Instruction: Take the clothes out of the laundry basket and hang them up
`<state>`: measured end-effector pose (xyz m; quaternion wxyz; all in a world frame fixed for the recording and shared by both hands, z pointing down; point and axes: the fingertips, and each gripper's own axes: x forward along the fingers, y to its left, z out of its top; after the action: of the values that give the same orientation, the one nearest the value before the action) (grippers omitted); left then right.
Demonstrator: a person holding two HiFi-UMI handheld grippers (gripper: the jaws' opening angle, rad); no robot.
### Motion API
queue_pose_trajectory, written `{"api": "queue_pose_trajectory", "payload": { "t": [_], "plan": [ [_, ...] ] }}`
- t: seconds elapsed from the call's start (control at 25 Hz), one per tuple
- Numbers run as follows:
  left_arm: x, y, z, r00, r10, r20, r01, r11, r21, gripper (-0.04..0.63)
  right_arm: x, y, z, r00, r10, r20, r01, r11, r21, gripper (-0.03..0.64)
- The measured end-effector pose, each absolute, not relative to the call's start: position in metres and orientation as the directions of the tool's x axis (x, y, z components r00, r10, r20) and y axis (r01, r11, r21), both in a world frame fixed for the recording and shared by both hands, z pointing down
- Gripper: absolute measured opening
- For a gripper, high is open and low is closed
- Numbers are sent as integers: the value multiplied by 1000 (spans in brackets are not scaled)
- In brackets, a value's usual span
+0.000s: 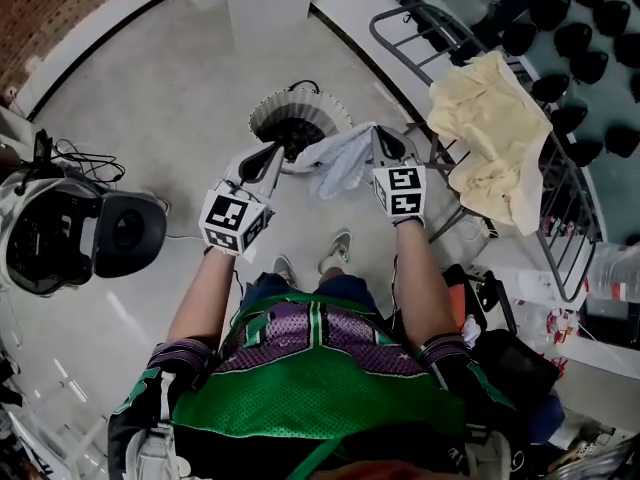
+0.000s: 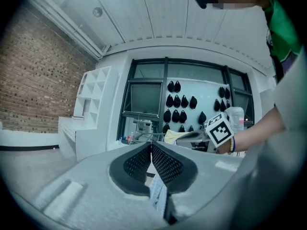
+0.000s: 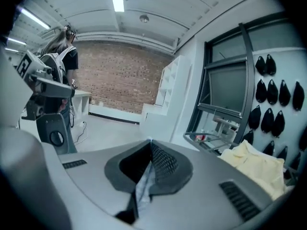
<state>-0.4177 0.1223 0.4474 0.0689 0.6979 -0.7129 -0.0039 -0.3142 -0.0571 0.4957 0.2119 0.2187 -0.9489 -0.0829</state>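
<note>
A pale blue-white garment (image 1: pixel 338 162) hangs stretched between my two grippers, above the round ribbed laundry basket (image 1: pixel 300 116) on the floor. My left gripper (image 1: pixel 274 154) is shut on the garment's left edge, and a thin strip of cloth (image 2: pixel 157 195) shows between its pads. My right gripper (image 1: pixel 379 134) is shut on the right edge, with cloth (image 3: pixel 143 186) pinched between its pads too. Both grippers are held at about the same height, in front of the person's body. A yellow garment (image 1: pixel 492 138) is draped over the drying rack (image 1: pixel 565 203) to the right.
The metal drying rack stands right of the basket, close to my right gripper. A round white and black machine (image 1: pixel 62 230) with cables (image 1: pixel 82 158) sits on the floor at left. Black teardrop shapes (image 1: pixel 572 30) cover the wall behind the rack. A person (image 3: pixel 61 56) stands far off.
</note>
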Motion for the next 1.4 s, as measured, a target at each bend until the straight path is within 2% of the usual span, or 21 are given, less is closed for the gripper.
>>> {"api": "queue_pose_trajectory", "payload": {
  "t": [0.2, 0.56, 0.84, 0.92, 1.08, 1.4],
  "plan": [
    [-415, 116, 444, 29, -997, 69, -992, -20, 124, 21, -315, -55, 434, -835, -460, 301, -383, 880, 282, 5],
    [-401, 74, 434, 76, -996, 45, -990, -70, 124, 21, -302, -80, 308, -866, -487, 108, -447, 854, 266, 5],
    [-341, 72, 430, 97, -995, 31, -990, -93, 110, 23, -255, -62, 217, -899, -437, -30, -430, 866, 256, 5],
    [-313, 69, 427, 134, -990, 34, -987, -130, 96, 55, -240, -61, 197, -904, -424, -58, -424, 871, 249, 5],
    [-281, 52, 442, 201, -977, 72, -979, -198, 52, 121, -226, -67, 169, -907, -408, -106, -422, 873, 246, 5],
    [-232, 25, 468, 230, -944, 238, -966, -251, -65, 127, -191, -52, 106, -894, -404, -193, -443, 863, 244, 5]
  ]
}}
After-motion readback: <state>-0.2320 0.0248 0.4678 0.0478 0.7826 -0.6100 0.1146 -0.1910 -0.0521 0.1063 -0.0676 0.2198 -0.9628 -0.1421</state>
